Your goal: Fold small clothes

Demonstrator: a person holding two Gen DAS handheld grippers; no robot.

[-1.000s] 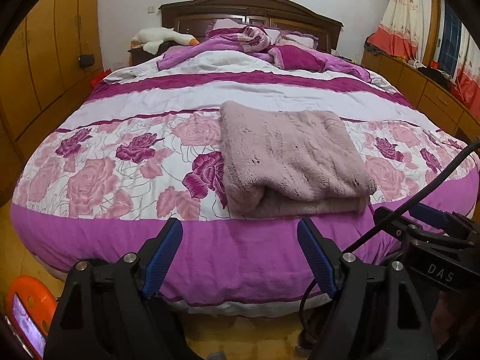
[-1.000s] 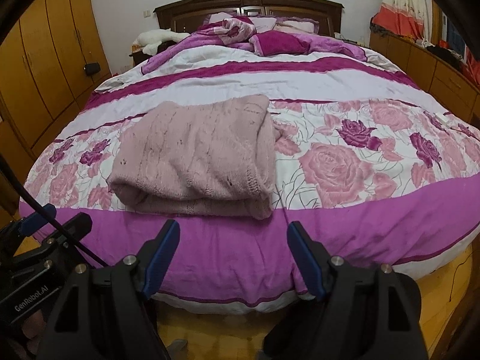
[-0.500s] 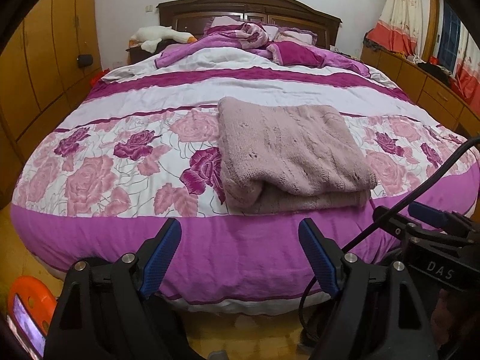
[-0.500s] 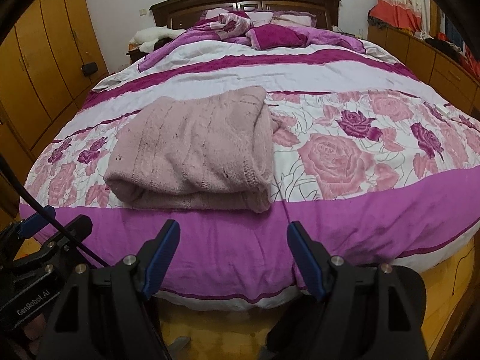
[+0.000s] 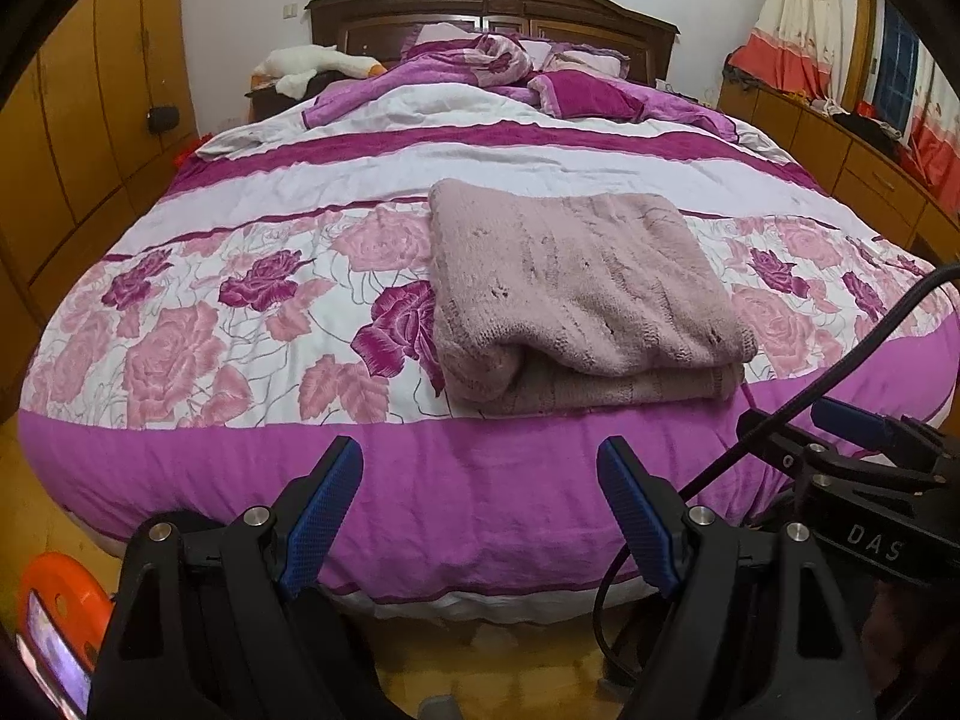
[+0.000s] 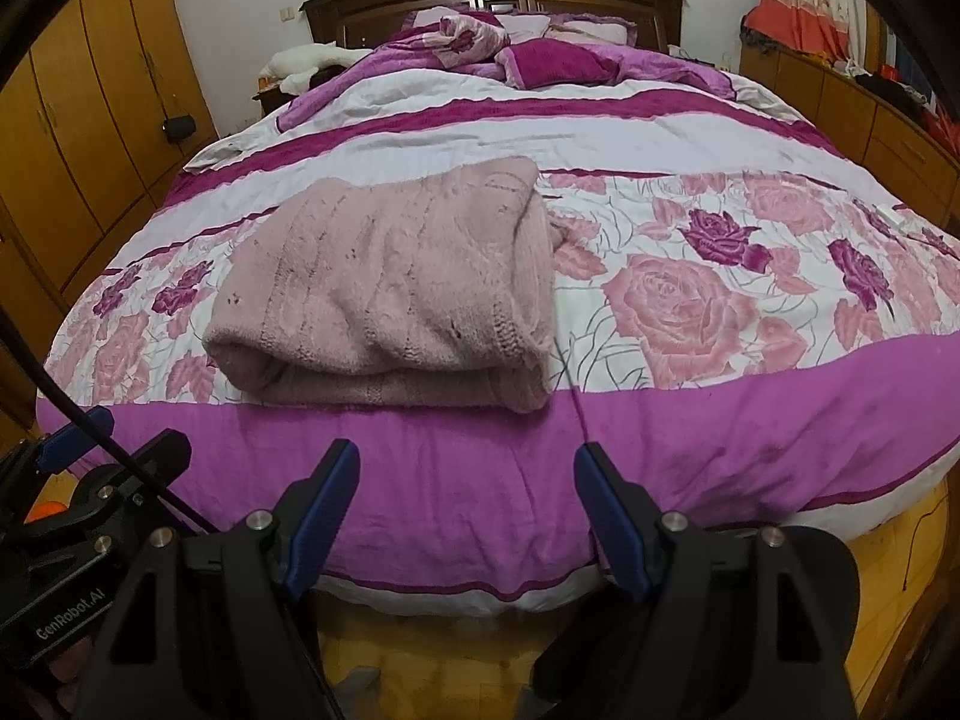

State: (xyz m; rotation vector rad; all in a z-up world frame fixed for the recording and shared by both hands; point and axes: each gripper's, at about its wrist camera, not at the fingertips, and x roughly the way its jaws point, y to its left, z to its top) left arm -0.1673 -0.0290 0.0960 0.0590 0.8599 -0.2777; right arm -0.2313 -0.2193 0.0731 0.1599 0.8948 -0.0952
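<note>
A dusty-pink knitted sweater lies folded in a thick rectangle near the foot edge of the bed; it also shows in the right wrist view. My left gripper is open and empty, held off the foot of the bed, in front of and below the sweater. My right gripper is open and empty too, also off the foot edge, slightly right of the sweater. The right gripper's body shows at the left view's right edge.
The bed has a rose-patterned purple and white cover. A crumpled quilt and pillows lie by the headboard, with a white plush goose at the left. Wooden wardrobes stand left, low cabinets right. An orange device is at bottom left.
Both views have shifted slightly closer to the bed. The sweater has not moved and both grippers stay open.
</note>
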